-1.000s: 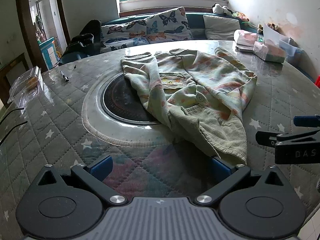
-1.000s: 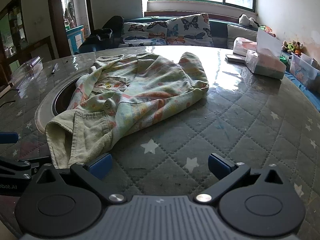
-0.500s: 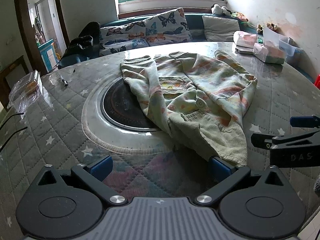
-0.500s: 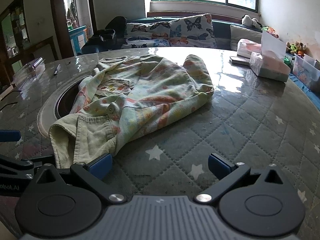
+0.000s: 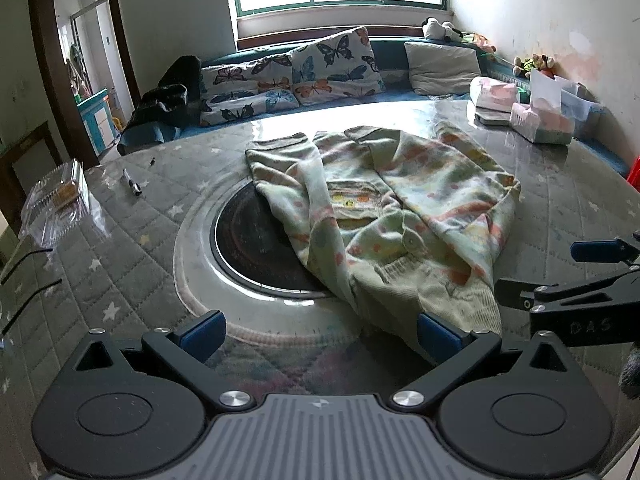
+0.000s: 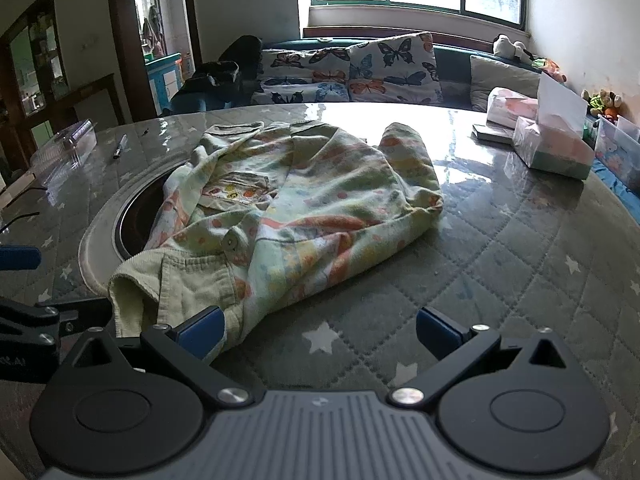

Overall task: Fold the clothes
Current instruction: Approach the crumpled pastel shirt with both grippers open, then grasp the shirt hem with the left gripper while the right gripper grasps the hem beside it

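**Both grippers pulled back; garment not yet folded**

Backing off from the cloth, both cameras now show more of the room than a second ago, and the pale green garment with orange and yellow blotches sits further up each frame, itself unmoved.

It lies crumpled at centre frame on the round counter with a grey quilted, star-printed cover under a glossy sheet, partly draped over the dark circular inset in the middle. One ribbed corduroy edge points toward the cameras. I see no neat crease or squared edge, so I judge the folding barely begun: spreading flat and every fold remain.

From the left of the left-wrist view: a clear plastic clamshell box near the counter's rim, then a dark pen, both well apart from the garment. The left gripper has its jaws spread wide with nothing between them. At right, the right gripper is likewise wide apart and empty, its left pad just beside the corduroy edge. In the upper right a pink-and-green tissue box and wrapped packets stand clear.

Nothing blocks the garment; only the sunken inset under it could hamper smoothing.
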Action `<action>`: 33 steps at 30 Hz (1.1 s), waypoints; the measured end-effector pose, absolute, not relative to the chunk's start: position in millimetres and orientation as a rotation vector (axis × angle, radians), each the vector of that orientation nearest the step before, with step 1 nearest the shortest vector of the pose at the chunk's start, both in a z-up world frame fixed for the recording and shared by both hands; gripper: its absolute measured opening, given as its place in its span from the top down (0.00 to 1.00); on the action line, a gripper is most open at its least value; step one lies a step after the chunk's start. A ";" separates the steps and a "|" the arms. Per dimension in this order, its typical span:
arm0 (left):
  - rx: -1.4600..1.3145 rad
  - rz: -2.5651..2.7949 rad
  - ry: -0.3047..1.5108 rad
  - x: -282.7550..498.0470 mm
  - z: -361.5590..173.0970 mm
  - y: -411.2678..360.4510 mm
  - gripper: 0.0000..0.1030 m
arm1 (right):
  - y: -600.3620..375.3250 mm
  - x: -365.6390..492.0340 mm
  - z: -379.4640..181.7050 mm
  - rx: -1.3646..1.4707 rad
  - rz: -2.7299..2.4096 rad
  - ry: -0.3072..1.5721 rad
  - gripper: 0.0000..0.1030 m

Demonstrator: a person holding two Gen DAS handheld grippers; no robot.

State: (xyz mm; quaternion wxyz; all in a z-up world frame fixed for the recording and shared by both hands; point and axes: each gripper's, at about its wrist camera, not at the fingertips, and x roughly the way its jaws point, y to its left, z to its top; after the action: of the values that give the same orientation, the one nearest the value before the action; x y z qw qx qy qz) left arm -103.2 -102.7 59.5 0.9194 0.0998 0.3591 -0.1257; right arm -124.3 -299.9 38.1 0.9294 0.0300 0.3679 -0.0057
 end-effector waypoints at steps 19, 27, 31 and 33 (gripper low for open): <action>0.232 -0.236 0.697 -44.1 70.5 -116.5 0.00 | -317.6 -74.0 51.7 0.056 -0.006 0.739 0.10; 0.236 -0.223 0.675 0.9 67.8 -123.0 0.01 | -323.8 -26.6 60.4 0.024 -0.001 0.719 0.21; 0.232 -0.226 0.671 26.8 66.0 -125.5 0.05 | -323.1 5.2 60.7 -0.006 0.013 0.720 0.27; 0.236 -0.228 0.671 38.8 64.8 -128.0 0.07 | -322.6 24.7 61.1 -0.026 0.018 0.714 0.28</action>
State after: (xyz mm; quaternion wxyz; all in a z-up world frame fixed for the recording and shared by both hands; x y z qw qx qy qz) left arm 38.8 -128.0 64.8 0.9310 0.1154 0.3279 -0.1113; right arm 24.7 -322.6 61.1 0.9369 -0.0125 0.3493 0.0090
